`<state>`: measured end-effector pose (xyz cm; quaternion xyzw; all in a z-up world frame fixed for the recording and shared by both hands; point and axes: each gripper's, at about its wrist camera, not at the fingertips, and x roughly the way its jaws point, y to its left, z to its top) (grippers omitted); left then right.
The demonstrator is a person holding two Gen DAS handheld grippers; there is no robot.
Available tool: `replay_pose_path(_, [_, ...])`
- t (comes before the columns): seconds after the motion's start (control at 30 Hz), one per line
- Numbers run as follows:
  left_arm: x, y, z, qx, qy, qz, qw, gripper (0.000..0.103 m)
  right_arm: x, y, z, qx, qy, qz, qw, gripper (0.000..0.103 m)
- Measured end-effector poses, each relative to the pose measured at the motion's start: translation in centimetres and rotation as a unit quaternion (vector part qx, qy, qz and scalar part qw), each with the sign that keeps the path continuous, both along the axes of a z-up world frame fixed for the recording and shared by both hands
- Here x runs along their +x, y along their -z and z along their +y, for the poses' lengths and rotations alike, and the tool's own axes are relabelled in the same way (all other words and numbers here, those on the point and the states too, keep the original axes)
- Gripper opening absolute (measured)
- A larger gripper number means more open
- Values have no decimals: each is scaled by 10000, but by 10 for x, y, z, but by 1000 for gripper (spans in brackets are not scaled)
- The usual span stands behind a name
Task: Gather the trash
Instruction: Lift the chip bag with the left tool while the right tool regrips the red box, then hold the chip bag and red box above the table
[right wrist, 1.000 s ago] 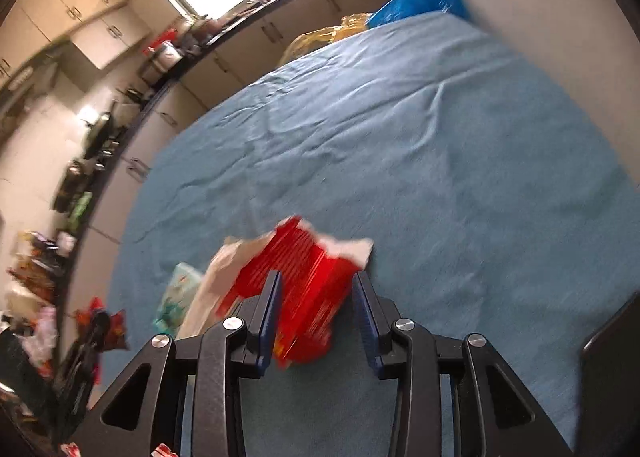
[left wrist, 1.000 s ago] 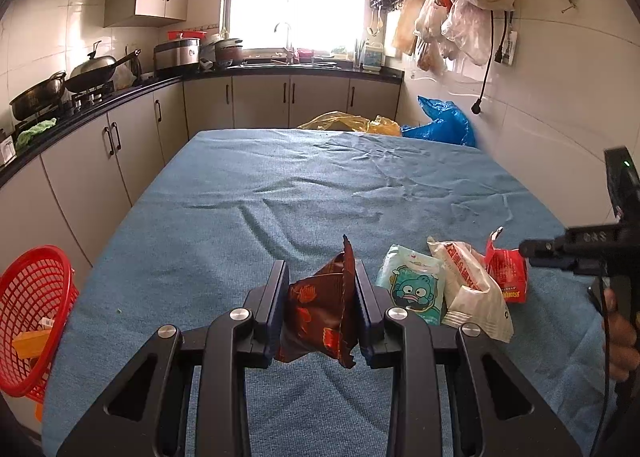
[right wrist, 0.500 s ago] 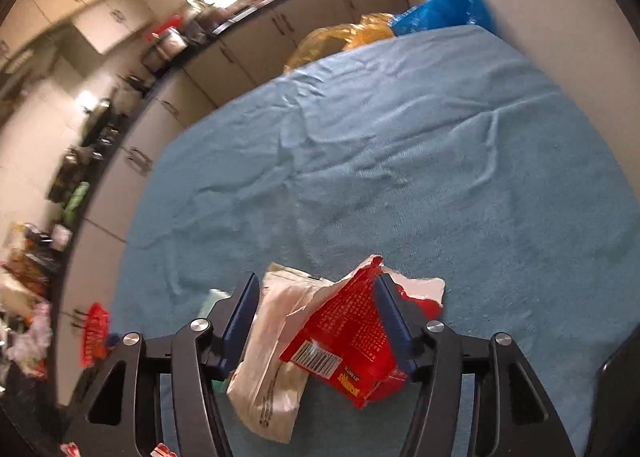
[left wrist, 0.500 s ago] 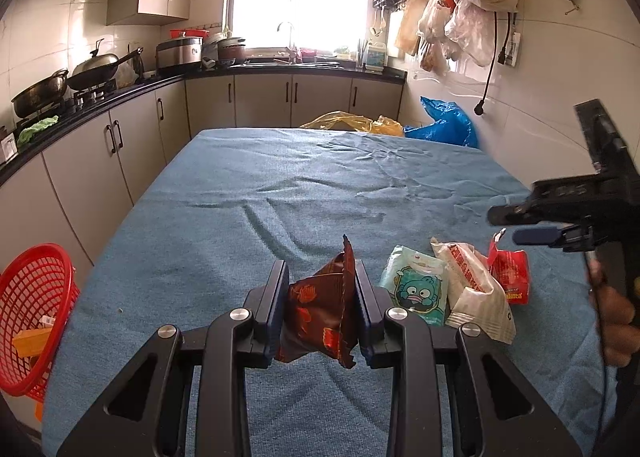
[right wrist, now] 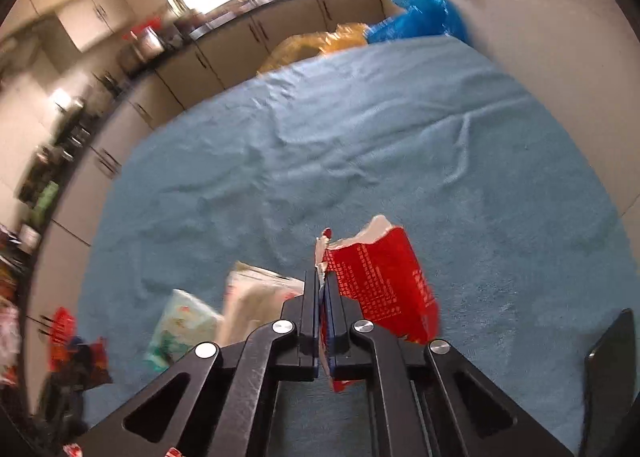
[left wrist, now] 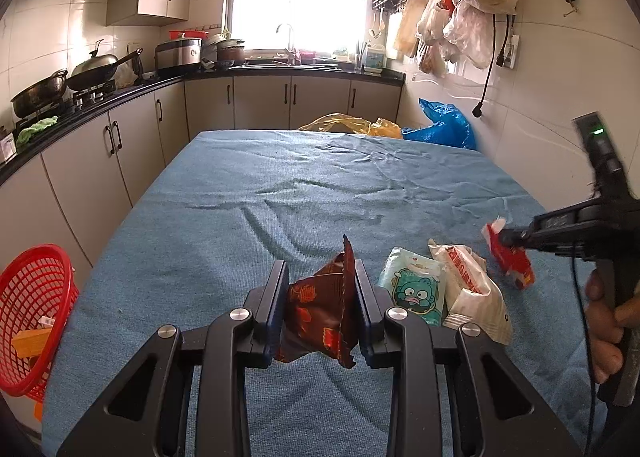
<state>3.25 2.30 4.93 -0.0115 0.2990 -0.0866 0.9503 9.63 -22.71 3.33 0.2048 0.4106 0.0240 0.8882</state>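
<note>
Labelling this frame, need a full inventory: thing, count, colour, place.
brown wrapper: 1, dark brown, between left gripper's pads
red wrapper: 1, red, pinched at its edge by right gripper
cartoon packet: 1, pale green, on cloth
white bag: 1, white, on cloth beside the packet
tablecloth: 1, blue, covers table
basket: 1, red, left of table
plastic bags: 2, blue and yellow, beyond table's far edge
left gripper: 1, black
right gripper: 1, black
hand: 1, on right gripper's handle
</note>
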Motion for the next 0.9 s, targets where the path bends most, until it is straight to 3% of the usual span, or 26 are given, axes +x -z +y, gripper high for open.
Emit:
replay_pose_path(0.13, [1, -1, 1, -12, -14, -11, 10000, 29, -21, -18, 11, 356, -577, -922, 9934, 3])
replay_pose_path(0.27, [1, -1, 3, -25, -55, -27, 10000, 29, -41, -35, 28, 514, -1228, -1625, 9777, 3])
replay_pose_path(0.47, [2, 1, 3, -26, -101, -35, 9999, 29, -44, -29, 51, 616, -1641, -1577, 9718, 3])
replay_pose_path(0.9, [2, 5, 3, -10, -120, -28, 9999, 29, -42, -25, 60, 591, -1768, -1508, 9708, 3])
